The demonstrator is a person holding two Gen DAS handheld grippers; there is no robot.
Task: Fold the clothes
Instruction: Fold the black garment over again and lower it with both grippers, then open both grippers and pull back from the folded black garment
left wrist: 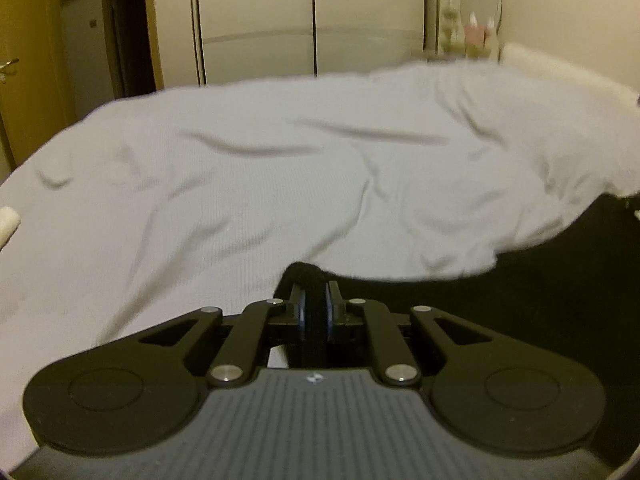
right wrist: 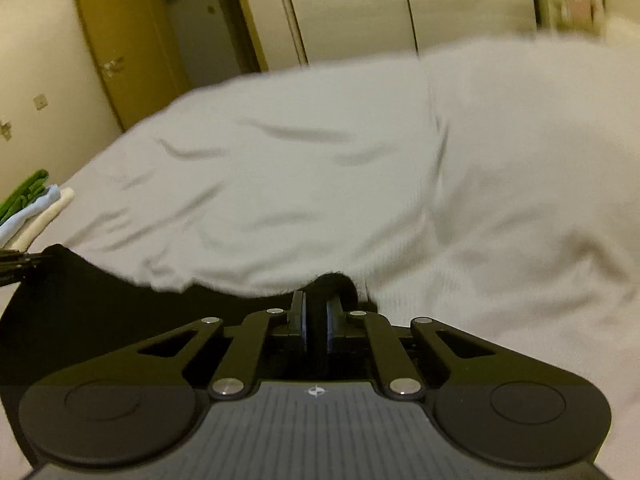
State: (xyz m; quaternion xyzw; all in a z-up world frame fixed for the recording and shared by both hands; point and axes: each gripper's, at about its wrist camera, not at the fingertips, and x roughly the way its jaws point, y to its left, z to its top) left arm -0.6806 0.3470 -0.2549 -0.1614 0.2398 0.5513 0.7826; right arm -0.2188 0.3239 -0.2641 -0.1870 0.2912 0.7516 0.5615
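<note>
A black garment [left wrist: 560,280] lies on a bed covered with a white sheet [left wrist: 280,160]. In the left wrist view it spreads to the right, and a bunched edge of it is pinched between the jaws of my left gripper [left wrist: 316,300], which is shut on it. In the right wrist view the same black garment [right wrist: 100,300] spreads to the left. My right gripper [right wrist: 318,308] is shut on another bunched edge of it, low over the white sheet [right wrist: 320,180]. Most of the garment is hidden behind the gripper bodies.
A stack of folded clothes [right wrist: 28,208], green, light blue and cream, sits at the bed's left edge. Beyond the bed stand a pale wardrobe [left wrist: 312,20], a yellow-brown door [left wrist: 24,60] and a round mirror [left wrist: 480,4] over a small dresser.
</note>
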